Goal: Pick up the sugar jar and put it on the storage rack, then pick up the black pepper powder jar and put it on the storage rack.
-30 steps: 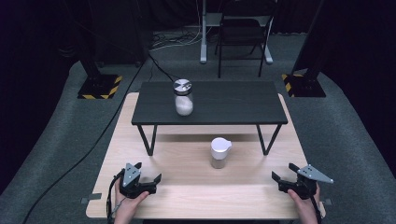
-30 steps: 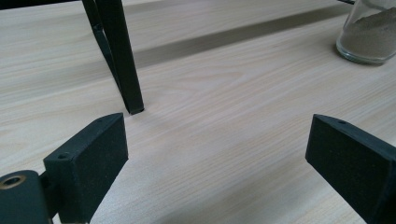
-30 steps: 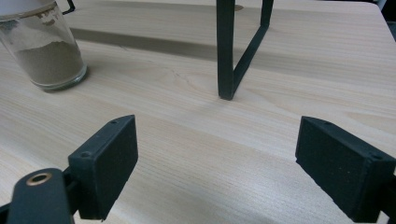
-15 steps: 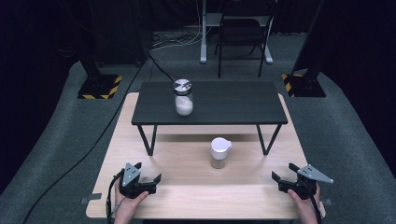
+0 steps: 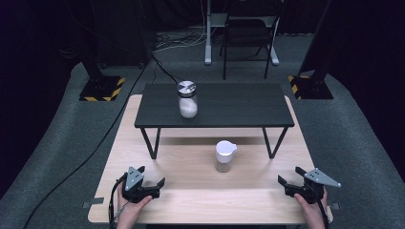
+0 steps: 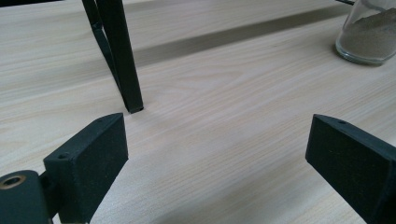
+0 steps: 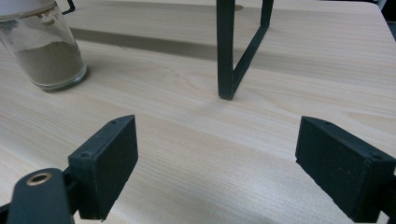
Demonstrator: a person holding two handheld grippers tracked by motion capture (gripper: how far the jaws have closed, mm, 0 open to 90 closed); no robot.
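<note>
Two jars are in play, and the nearer one [image 5: 225, 155] is the likely target: it stands upright on the table [image 5: 191, 210], around the middle, just in front of the small black shelf [image 5: 215, 107] that straddles the table's far half. It is clear glass with a white lid, partly filled with brownish powder [image 7: 49, 58]. I judge it moderately heavy for its size, rigid, smooth and so rather slippery, and breakable if knocked over. The straight glass wall below the lid looks the best place to grip, squarely and low enough to keep it from tipping. The second jar [image 5: 187, 99], with a metal lid, stands on the shelf top toward its left end. The left gripper [image 5: 152, 183] rests near the table's near left corner, jaws wide apart and empty. The right gripper [image 5: 289, 179] sits near the near right corner, jaws likewise spread wide, holding nothing.
</note>
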